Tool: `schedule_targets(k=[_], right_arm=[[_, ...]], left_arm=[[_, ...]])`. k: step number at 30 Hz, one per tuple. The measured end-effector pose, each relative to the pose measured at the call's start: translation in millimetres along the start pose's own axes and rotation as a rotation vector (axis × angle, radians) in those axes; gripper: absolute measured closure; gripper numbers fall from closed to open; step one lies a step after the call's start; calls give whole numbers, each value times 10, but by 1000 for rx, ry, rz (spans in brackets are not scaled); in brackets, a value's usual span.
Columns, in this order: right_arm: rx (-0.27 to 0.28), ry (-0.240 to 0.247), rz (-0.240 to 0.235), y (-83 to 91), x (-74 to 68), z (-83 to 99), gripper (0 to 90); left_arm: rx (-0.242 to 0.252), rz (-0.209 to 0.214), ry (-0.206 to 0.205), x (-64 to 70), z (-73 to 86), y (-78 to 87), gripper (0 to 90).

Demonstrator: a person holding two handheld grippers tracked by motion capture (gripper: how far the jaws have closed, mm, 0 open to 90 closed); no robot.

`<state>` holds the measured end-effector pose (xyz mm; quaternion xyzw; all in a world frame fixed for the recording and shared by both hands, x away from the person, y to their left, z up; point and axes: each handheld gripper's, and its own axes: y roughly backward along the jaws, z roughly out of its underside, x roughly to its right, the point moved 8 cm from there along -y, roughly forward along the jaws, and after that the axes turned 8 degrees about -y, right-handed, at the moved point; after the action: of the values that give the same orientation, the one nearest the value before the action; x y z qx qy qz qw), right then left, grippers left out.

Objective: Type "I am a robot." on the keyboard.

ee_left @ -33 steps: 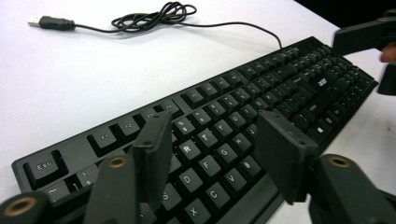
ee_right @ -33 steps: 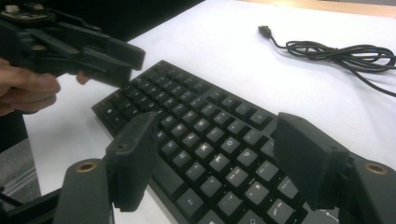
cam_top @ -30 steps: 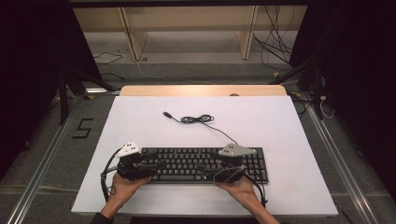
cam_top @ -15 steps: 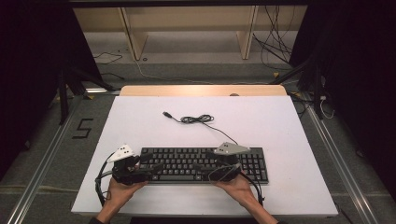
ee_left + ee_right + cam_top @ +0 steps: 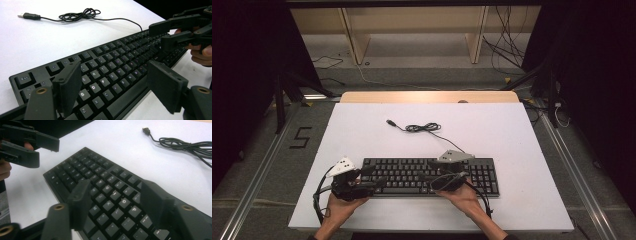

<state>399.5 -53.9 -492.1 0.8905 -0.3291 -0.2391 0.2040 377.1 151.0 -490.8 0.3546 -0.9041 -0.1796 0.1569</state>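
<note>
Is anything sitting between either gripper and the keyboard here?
Nothing visible does. The left gripper and right gripper both hang open directly over the keyboard, one near each end. Its coiled cable lies farther back on the table.

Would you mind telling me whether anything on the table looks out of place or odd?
Only one thing: the keyboard is unplugged. Its cable lies in a loose tangle on the white table, the USB plug connected to nothing.

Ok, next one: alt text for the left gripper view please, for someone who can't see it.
The left gripper, jaws open, hangs over the left end of a black keyboard on a white table. The right gripper, held by a hand, is at the keyboard's far end. The keyboard's coiled cable and its USB plug lie beyond.
</note>
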Motion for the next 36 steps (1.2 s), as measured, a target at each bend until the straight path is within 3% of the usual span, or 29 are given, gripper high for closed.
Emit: schedule_targets(k=[21, 36], right_arm=[[-81, 7, 23, -160, 63, 42, 883], [-127, -1, 57, -255, 130, 85, 900]], left_arm=[[3, -12, 3, -22, 6, 13, 267], [6, -18, 1, -37, 1, 19, 267]])
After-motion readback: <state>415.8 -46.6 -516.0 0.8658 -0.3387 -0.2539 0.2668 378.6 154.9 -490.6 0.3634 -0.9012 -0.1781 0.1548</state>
